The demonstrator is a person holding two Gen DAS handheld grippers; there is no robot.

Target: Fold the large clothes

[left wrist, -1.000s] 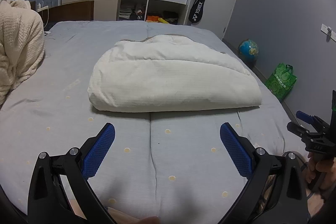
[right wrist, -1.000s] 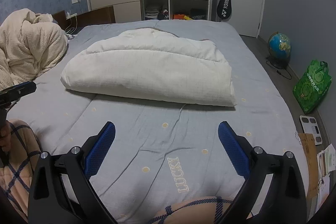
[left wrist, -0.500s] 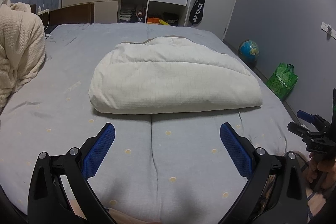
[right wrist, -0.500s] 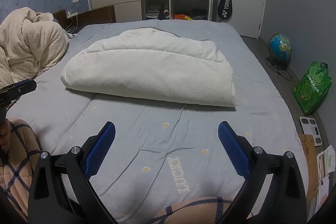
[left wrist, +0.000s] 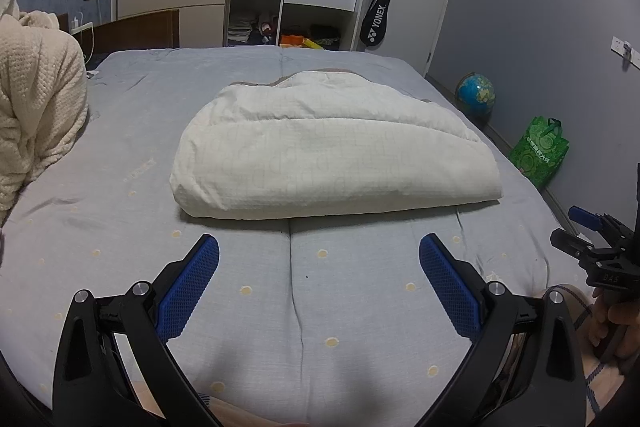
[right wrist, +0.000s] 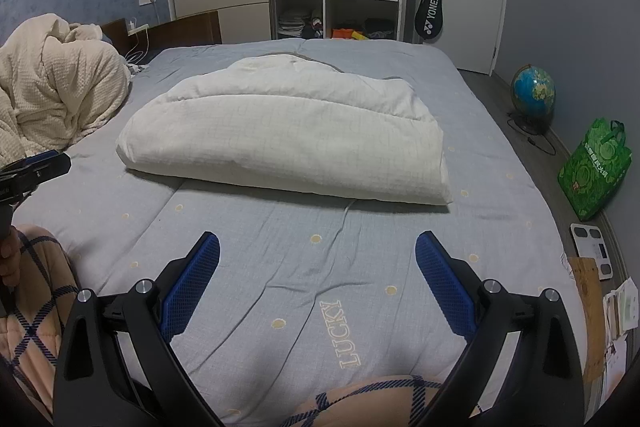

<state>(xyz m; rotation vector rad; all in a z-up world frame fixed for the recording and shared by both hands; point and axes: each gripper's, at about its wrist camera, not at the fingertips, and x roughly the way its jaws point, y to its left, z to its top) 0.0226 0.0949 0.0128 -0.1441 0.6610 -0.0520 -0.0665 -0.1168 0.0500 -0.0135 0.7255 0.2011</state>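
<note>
The folded white quilt (left wrist: 332, 155) lay as a thick bundle in the middle of the grey bed (left wrist: 120, 227), well apart from both tools. The left gripper (left wrist: 319, 247) hovered over the sheet near the bed's front edge with its blue pads (left wrist: 188, 287) spread wide — it held nothing. The right gripper (right wrist: 317, 245) was spread wide and empty too, and a cream blanket (right wrist: 52, 95) was heaped at the left side.

Left gripper (left wrist: 319, 259) raised slightly; folded white quilt (left wrist: 332, 155) sits lower in its view. Right view unchanged.
</note>
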